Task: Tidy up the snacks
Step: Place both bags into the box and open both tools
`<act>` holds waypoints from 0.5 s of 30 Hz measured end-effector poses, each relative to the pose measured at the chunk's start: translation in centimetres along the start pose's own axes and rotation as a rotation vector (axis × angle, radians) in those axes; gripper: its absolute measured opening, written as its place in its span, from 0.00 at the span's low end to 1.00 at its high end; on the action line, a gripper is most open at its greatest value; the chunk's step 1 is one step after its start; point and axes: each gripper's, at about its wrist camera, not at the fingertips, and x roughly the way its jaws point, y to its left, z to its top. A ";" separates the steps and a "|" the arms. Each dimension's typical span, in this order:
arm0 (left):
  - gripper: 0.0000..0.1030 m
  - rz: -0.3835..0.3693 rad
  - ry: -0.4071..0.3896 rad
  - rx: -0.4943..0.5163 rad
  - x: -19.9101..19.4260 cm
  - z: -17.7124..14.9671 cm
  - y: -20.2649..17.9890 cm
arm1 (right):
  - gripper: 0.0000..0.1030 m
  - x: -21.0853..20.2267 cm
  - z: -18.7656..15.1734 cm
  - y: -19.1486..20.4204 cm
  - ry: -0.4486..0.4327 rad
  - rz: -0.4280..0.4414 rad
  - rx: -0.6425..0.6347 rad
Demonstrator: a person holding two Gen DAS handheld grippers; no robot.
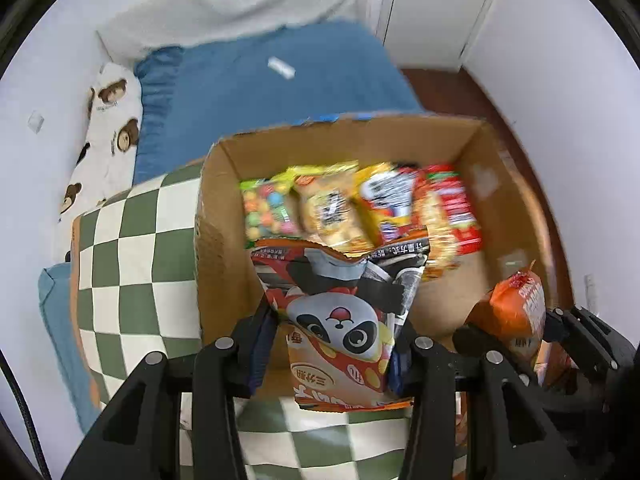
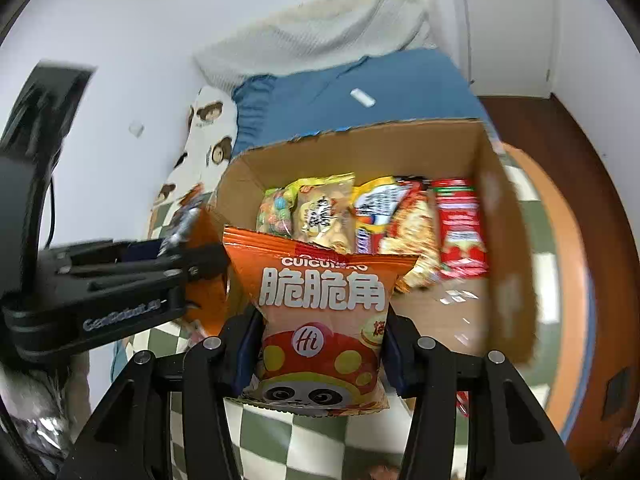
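**Two packets held over the box, free floor on the near side**

The left tool (image 1: 326,356) is clamped on a panda packet (image 1: 340,320), and the right tool (image 2: 320,354) is clamped on an orange packet (image 2: 320,312); each bag stands upright between its fingers, long axis running away from the camera toward the cardboard box (image 1: 504,184). The box sits ahead of and below both tools on a green-and-white checked cloth (image 1: 132,240), which seems to cover a desk beside the bed (image 1: 260,92). Inside, a row of snack bags (image 1: 356,208) lies side by side along the far wall, their long axes pointing toward the tools. The bare cardboard floor lies between that row and the near wall, so I judge the next drop belongs there, straight below the held packets, laid parallel to the row.

Neither hand looks clearly nearer; both hang over the near edge, the right one toward the box's right half.

The right wrist view shows the left tool from the side, gripping its bag out to the left of the box corner, and shows more empty floor at the right. The left wrist view shows the orange packet only at its lower right edge
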 end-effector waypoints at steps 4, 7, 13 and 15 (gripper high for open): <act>0.41 0.015 0.122 -0.025 4.7 2.0 2.0 | 0.52 4.9 1.4 0.6 0.080 0.019 -0.001; 0.42 0.021 0.199 -0.031 7.6 2.2 2.8 | 0.52 8.1 1.7 0.5 0.132 0.030 0.014; 0.42 -0.007 0.282 -0.049 10.5 1.5 3.5 | 0.53 11.8 1.9 0.3 0.204 0.064 0.025; 0.47 -0.018 0.295 -0.073 11.4 1.3 3.9 | 0.64 12.9 1.8 0.0 0.250 0.063 0.040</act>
